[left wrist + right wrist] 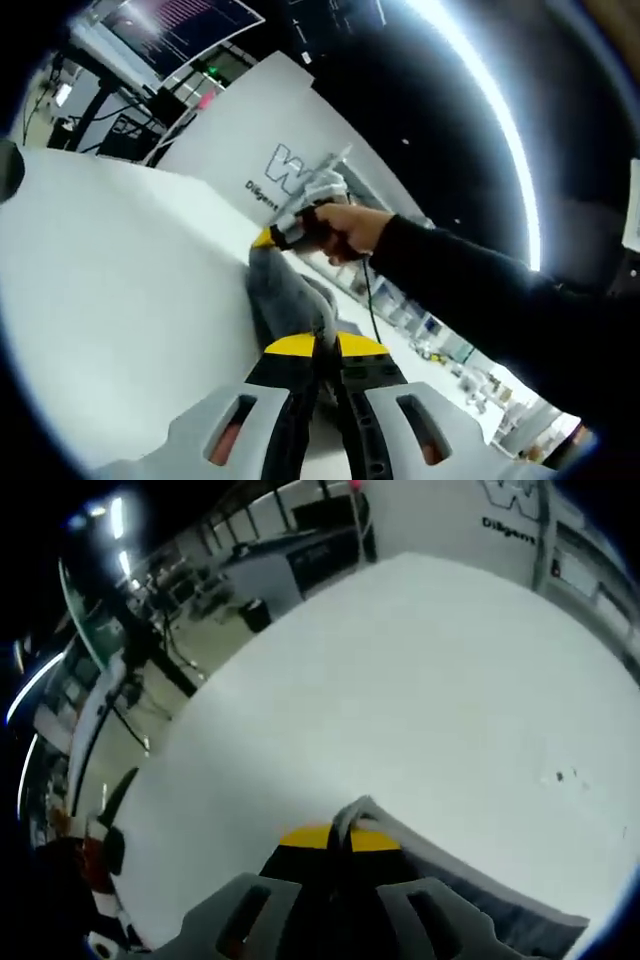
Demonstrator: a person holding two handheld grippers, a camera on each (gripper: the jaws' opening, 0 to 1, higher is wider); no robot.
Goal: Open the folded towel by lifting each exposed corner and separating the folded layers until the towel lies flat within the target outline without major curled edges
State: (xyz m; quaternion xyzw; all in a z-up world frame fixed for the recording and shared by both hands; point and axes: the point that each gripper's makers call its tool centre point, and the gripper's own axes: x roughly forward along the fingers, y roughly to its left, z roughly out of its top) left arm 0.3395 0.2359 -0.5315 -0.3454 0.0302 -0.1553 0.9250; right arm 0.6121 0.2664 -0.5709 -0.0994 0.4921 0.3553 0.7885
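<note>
Over the bare white tabletop (110,290), the left gripper (318,345) has its yellow-tipped jaws clamped on the soft grey cloth towel (285,300), which hangs stretched across to the right gripper (268,238), pinched on its far corner. The unfolding step looks underway; next, I'd guess, they pull apart and lay it flat.

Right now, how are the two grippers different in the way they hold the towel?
The left gripper grips the grey towel low, near the white table, while the right gripper holds its part higher up. In the left gripper view a hand shows on the right gripper; the left gripper shows just its own jaws. Both have yellow tips and both are shut on the towel, which stretches between them.
</note>
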